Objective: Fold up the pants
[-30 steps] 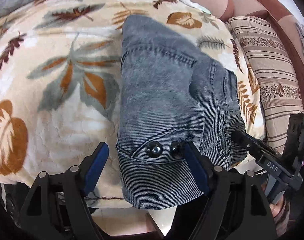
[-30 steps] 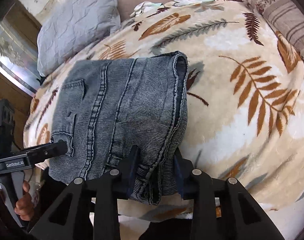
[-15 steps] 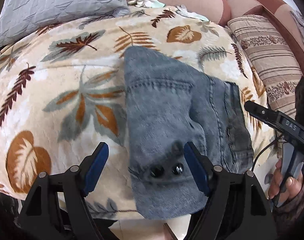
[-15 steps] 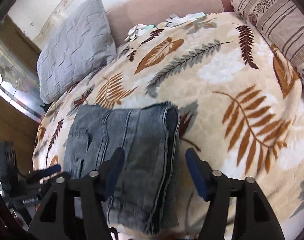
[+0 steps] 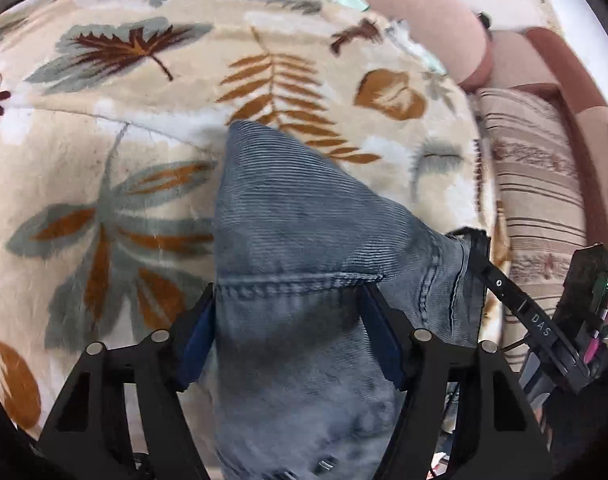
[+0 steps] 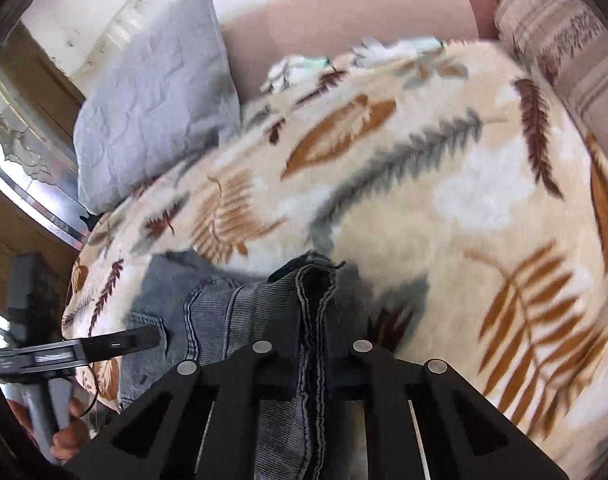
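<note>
The folded grey-blue jeans lie near the front edge of the leaf-print blanket on the bed, and part of the bundle now rises off it toward the cameras. Half a second ago both pairs of tongs stood wide open above the bundle; now the left tongs have narrowed around a thick band of denim just below a stitched seam, the blue pads pressing its sides, and the right tongs are pinched tight on the stacked hem edges. That likely means another fold or a lift of the finished bundle is starting. A grey pillow and a striped cushion flank the blanket.
</note>
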